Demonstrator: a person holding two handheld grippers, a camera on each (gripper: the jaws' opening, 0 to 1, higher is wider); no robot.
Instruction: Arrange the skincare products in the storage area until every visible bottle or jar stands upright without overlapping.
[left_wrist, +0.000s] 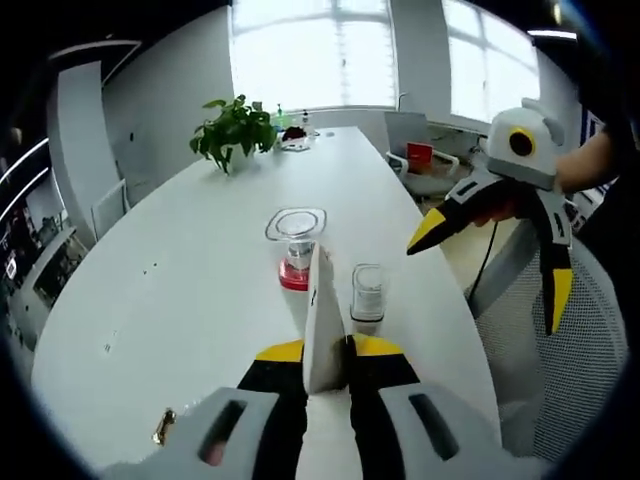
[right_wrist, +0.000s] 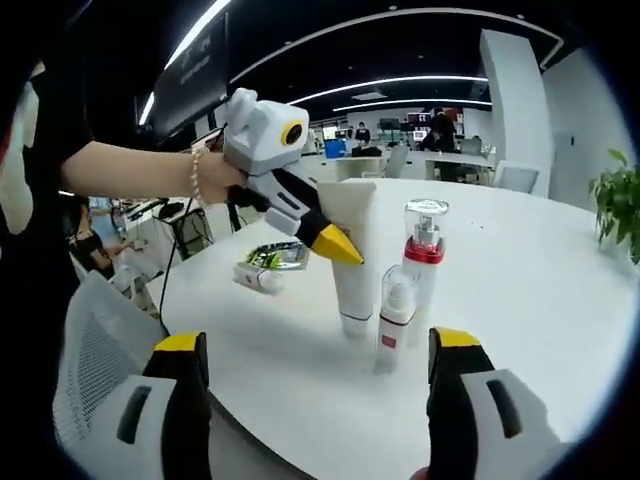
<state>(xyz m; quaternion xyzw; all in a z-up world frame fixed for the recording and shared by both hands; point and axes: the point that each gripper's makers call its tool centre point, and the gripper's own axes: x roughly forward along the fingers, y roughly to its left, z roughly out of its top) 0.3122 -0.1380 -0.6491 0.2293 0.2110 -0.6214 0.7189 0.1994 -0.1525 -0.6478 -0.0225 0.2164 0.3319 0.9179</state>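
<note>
A cream-white squeeze tube (right_wrist: 352, 262) stands upright on its cap near the edge of a round white counter (right_wrist: 520, 290), its flat crimped end pointing up. The left gripper (right_wrist: 335, 243), held by a person's hand (right_wrist: 222, 180), is closed on the upper part of the tube; in the left gripper view the tube (left_wrist: 324, 330) rises as a thin pale wedge pinched between yellow-tipped jaws. Just beside the tube stand two more bottles: a tall clear pump bottle (right_wrist: 423, 262) with a red collar and a see-through cap, and in front of it a shorter clear spray bottle (right_wrist: 395, 318) with a red label. All three look upright and close together, and whether they touch cannot be told. To finish this step well, the tube likely needs to sit flat on its cap, clear of the pump bottle, before the jaws open slowly and lift straight away; the soft body may flex or tip if released at a slant. The right gripper (right_wrist: 318, 400) hangs wide open and empty, short of the bottles. The counter is smooth and glossy. Further off lie a small white box (right_wrist: 258, 277) and a shiny foil packet (right_wrist: 275, 256), and a leafy potted plant (left_wrist: 234, 133) stands at the far end.
</note>
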